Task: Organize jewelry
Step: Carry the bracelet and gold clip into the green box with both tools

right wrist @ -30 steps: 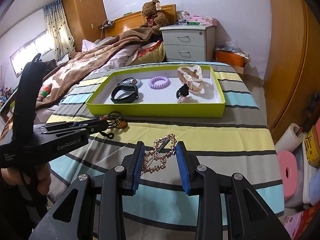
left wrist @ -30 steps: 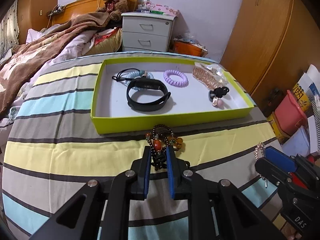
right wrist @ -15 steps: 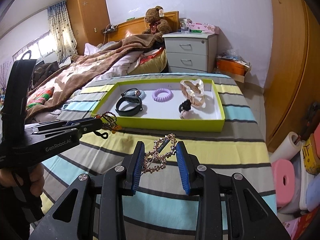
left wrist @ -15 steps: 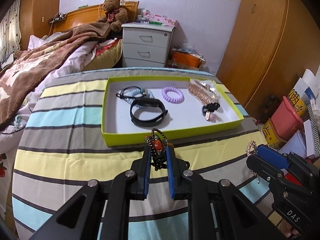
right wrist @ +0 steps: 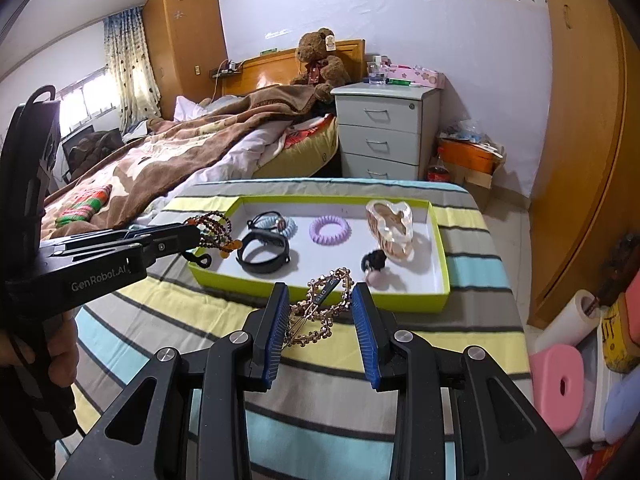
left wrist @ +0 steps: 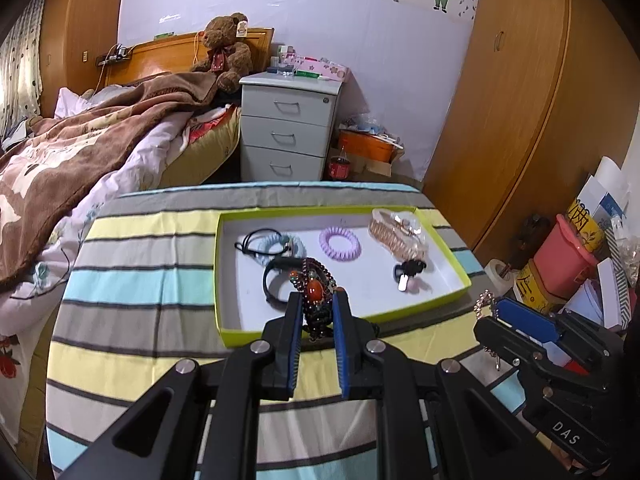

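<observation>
My left gripper (left wrist: 316, 300) is shut on a dark beaded bracelet (left wrist: 314, 290) with an orange stone, lifted above the near rim of the yellow-green tray (left wrist: 224, 280). In the right wrist view the same bracelet (right wrist: 214, 226) hangs from the left gripper (right wrist: 196, 236) at the tray's (right wrist: 316, 294) left end. My right gripper (right wrist: 320, 300) is shut on a gold chain-link hair clip (right wrist: 320, 308), held over the striped cloth just before the tray. The right gripper (left wrist: 486, 306) also shows at the right of the left wrist view.
The tray holds a black band (right wrist: 262, 254), a light blue coil tie (right wrist: 276, 224), a purple coil tie (right wrist: 330, 230), a pale hair claw (right wrist: 390, 226) and a black tie with a charm (right wrist: 374, 262). A bed lies at the left, a nightstand (right wrist: 384, 132) behind, and clutter on the floor at the right.
Both grippers have risen with their pieces still clamped. The beaded bracelet now hangs over the tray's near edge instead of lying before it on the cloth.
</observation>
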`<state>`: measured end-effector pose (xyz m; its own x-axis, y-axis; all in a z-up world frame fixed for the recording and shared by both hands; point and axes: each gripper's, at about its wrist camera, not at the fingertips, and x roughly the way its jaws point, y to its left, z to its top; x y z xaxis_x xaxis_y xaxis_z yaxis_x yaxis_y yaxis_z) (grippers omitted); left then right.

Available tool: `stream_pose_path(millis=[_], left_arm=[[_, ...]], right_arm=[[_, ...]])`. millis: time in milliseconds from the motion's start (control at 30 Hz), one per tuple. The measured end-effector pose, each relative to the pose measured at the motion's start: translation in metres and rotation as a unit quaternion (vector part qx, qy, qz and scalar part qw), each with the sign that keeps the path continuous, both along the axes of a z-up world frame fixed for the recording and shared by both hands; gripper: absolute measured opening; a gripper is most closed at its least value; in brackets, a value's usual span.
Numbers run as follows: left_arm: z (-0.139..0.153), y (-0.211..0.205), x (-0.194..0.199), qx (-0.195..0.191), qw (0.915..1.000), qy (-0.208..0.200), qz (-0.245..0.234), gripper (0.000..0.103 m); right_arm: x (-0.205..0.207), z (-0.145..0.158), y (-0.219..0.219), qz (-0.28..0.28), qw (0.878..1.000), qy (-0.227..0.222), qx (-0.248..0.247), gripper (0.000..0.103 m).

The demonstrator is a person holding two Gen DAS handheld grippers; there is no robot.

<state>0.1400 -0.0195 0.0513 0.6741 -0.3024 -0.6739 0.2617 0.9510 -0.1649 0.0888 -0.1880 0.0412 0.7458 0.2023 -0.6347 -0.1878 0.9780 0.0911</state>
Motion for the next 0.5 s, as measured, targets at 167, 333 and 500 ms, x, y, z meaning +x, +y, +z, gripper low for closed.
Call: stream_pose_path(millis=[167, 333, 500], left_arm=[[0.006, 0.0, 0.014, -0.005, 1.0, -0.001, -0.005, 0.016], [0.01, -0.004, 0.038, -0.021, 0.9996, 0.009, -0.016, 0.016], [0.011, -0.013, 0.058, -0.02, 0.9993, 0.005, -0.03, 0.016]], right_arm=[[0.012, 0.001, 0.0, 0.0, 1.0, 0.002, 0.001, 0.034], [0.03, -0.004, 0.003, 0.004, 1.0, 0.009, -0.004, 0.034], [0.05, -0.016, 0.009, 0.013, 1.0, 0.025, -0.01, 0.034]])
